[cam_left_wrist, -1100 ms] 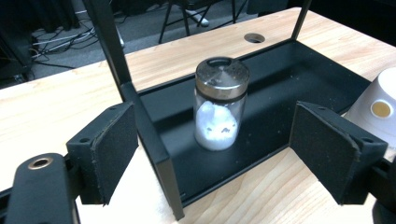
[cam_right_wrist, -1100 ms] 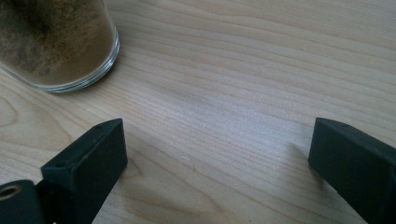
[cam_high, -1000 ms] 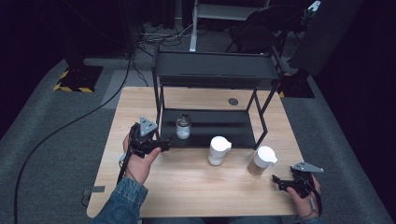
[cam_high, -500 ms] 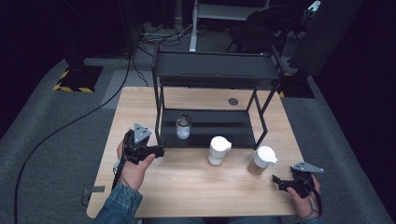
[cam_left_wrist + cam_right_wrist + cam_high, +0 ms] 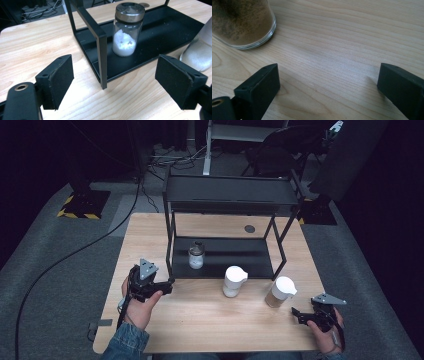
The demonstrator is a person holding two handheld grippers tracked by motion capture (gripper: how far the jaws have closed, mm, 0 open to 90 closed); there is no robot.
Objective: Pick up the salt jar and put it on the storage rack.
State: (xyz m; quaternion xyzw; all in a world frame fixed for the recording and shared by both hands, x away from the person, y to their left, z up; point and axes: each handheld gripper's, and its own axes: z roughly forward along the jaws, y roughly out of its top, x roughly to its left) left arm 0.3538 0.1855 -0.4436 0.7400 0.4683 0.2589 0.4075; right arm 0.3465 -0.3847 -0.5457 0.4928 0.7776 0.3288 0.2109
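Observation:
A small glass jar (image 5: 195, 255) (image 5: 127, 30) with a metal lid and white powder stands on the lower shelf of a black two-tier rack (image 5: 227, 201) (image 5: 100, 45). In front of the rack stand a white-lidded jar of white powder (image 5: 233, 281) (image 5: 200, 52) and a white-lidded jar of brown powder (image 5: 280, 292) (image 5: 242, 22). My left gripper (image 5: 167, 285) (image 5: 120, 82) is open near the rack's front left leg, jaws empty. My right gripper (image 5: 296, 315) (image 5: 329, 87) is open low over the table, right of the brown jar, holding nothing.
The wooden table (image 5: 200, 325) carries a small dark round disc (image 5: 249, 228) behind the rack. Cables and stands lie on the grey floor beyond. Bare wood lies between the two hands at the front.
My left gripper has drawn back down and left, away from the rack's shelf toward the front left. The right gripper has barely moved.

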